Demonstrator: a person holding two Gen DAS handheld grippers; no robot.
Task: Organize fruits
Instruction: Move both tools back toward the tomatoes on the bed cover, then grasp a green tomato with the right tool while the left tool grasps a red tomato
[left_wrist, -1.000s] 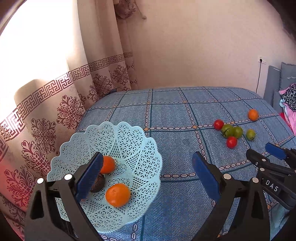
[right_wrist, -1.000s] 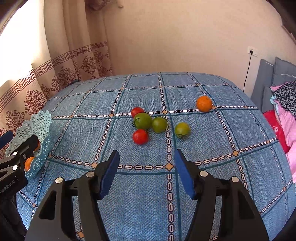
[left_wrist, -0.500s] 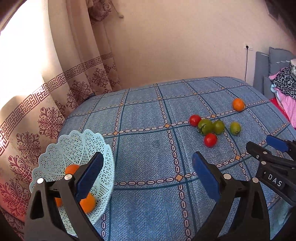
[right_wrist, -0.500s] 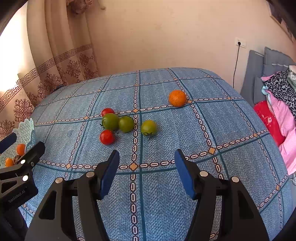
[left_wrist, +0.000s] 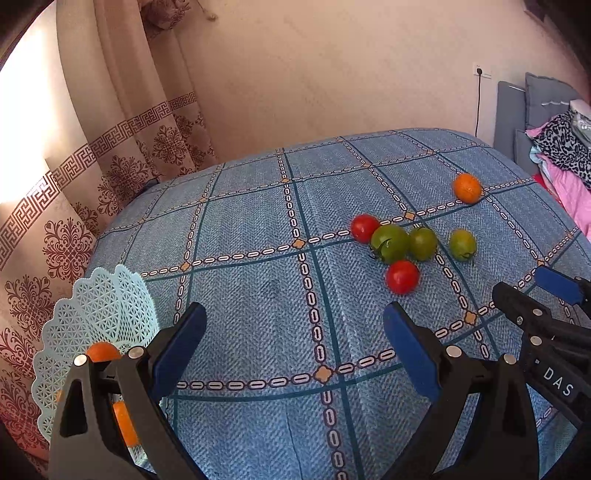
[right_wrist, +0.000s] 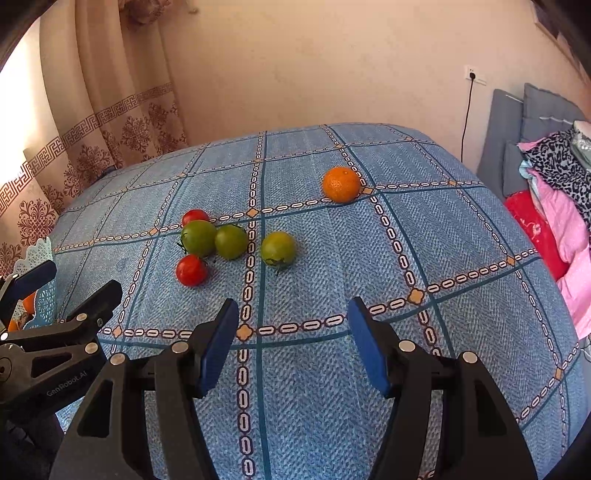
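- The right gripper (right_wrist: 291, 341) sits at the bottom centre of its own view, jaws spread wide with nothing between the blue pads, hovering over the blue checked bedspread (right_wrist: 461, 229).
- Straight ahead of it, just above and left of the gap, lies the lone green tomato (right_wrist: 277, 248); further left is the cluster: two touching green tomatoes (right_wrist: 214, 238), a red tomato (right_wrist: 191, 270) just in front of them and another red tomato (right_wrist: 195, 216) behind.
- The orange (right_wrist: 341, 184) lies apart in the upper middle of the frame, past the tomatoes and slightly right of the gripper's line.
- The fruits are round, so there is no long axis to align with; approach direction matters more than wrist roll.
- The left gripper (left_wrist: 293, 345) is likewise fully open and empty at the bottom of its view; the tomatoes sit in the right half of that frame, well off its centre line.
- The pale blue lattice basket (left_wrist: 96, 306) is at the lower left of the left view, close beside the left gripper's left finger, with orange fruit (left_wrist: 102, 350) already inside.
- Judgement: the right gripper is nearer the loose fruit, the lone green tomato being its most direct pick; the basket lies nearer the left one.
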